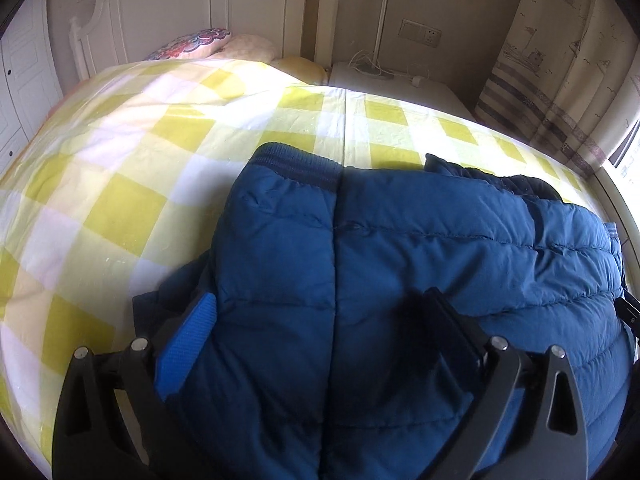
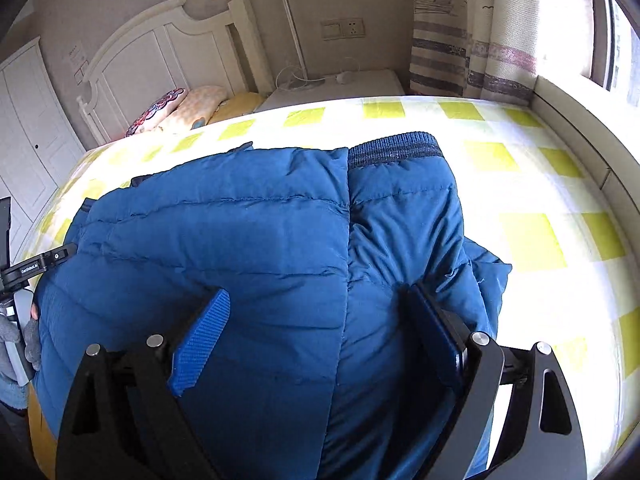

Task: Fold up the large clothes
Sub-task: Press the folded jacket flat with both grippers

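A blue quilted puffer jacket (image 1: 440,240) lies folded in a thick bundle on a bed with a yellow-and-white checked sheet (image 1: 120,160). A ribbed cuff (image 1: 296,164) marks its far end. My left gripper (image 1: 320,296) stands wide open over the near left part, the padded fabric bulging between its fingers. In the right wrist view the same jacket (image 2: 240,220) fills the middle, with its ribbed cuff (image 2: 396,146) at the far side. My right gripper (image 2: 318,292) is open too, straddling the near right part. The left tool and a gloved hand (image 2: 16,340) show at the left edge.
Pillows (image 2: 188,110) lie against the white headboard (image 2: 160,56). A white nightstand (image 2: 340,86) with cables stands beyond the bed, below a wall socket (image 2: 344,28). Striped curtains (image 2: 480,60) and a bright window ledge (image 2: 580,120) border the right side. White cupboard doors (image 2: 28,120) stand left.
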Tool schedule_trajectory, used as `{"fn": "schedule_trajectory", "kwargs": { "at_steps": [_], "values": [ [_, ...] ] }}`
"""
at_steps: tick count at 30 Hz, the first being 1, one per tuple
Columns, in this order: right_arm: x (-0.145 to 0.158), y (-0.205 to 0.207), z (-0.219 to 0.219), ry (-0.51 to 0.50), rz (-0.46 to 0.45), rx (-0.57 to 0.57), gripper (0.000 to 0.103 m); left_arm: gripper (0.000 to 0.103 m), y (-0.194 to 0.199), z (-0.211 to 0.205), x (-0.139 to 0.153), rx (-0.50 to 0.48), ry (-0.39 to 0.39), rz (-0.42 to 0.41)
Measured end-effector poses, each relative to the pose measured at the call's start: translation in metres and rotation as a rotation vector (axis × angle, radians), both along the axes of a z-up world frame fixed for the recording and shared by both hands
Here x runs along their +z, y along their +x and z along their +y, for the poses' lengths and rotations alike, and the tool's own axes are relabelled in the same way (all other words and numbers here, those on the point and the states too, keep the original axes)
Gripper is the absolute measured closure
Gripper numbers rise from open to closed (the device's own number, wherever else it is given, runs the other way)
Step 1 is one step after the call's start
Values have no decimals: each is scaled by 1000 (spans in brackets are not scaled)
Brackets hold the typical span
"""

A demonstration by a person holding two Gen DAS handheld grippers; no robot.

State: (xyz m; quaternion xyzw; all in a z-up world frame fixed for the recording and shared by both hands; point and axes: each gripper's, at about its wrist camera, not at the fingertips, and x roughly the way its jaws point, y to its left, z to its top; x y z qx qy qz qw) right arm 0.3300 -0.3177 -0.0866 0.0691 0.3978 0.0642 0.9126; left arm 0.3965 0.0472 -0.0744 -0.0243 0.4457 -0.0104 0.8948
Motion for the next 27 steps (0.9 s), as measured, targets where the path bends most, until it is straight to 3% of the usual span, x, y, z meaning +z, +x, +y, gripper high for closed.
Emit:
{"fn": "schedule_trajectory", "kwargs": {
  "at_steps": [8, 10, 12, 15, 17, 19, 21, 22, 27],
  "values": [
    [0, -5, -11, 99, -32, 0, 19, 3, -5, 16, 4, 13, -111, -32],
    [7, -9, -6, 45, -27, -32, 20, 3, -8, 10, 10, 28, -59, -35],
    [21, -20, 10, -66, -59, -53, 20, 4, -24, -2, 27, 34, 21, -105],
    [41, -45, 50, -111, -122, 60, 20, 3, -55, -37, 53, -81, -21, -181],
    [44, -59, 83, -168, -131, 146, 19, 3, -72, -70, 58, -136, 29, -215],
    [33, -66, 114, -217, -107, 238, 18, 3, -77, -101, 44, -197, 68, -184],
    [15, -71, 135, -326, -108, 236, 16, 2, -70, -124, 12, -213, 185, -107],
    [11, -73, 135, -332, -122, 225, 16, 2, -70, -125, 3, -214, 201, -125],
    [11, -75, 123, -301, -100, 223, 16, 2, -68, -89, 8, -185, 70, -96]
  ]
}}
